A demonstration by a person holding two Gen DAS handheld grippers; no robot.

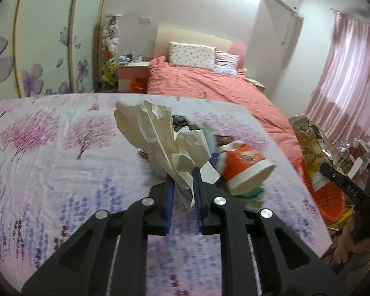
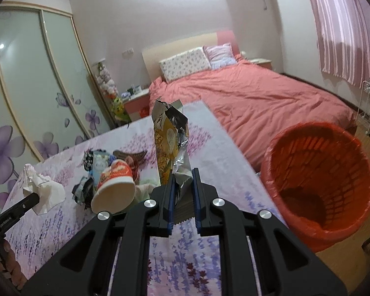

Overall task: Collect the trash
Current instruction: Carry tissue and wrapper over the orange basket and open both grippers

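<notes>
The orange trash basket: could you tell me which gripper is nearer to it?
Right. The right gripper, shut on a snack wrapper, is beside the orange trash basket; the left gripper, holding crumpled tissue, is farther across the table.

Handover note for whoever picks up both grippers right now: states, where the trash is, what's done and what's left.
Left gripper: shut on crumpled tissue, held above the table.
Right gripper: shut on foil snack bag, bag upright.
Orange bin: on the floor right of the table; nothing clearly in it.
Left on the floral tablecloth: tipped paper cup and small wrappers.
Next: probably drop both items in the bin.
</notes>
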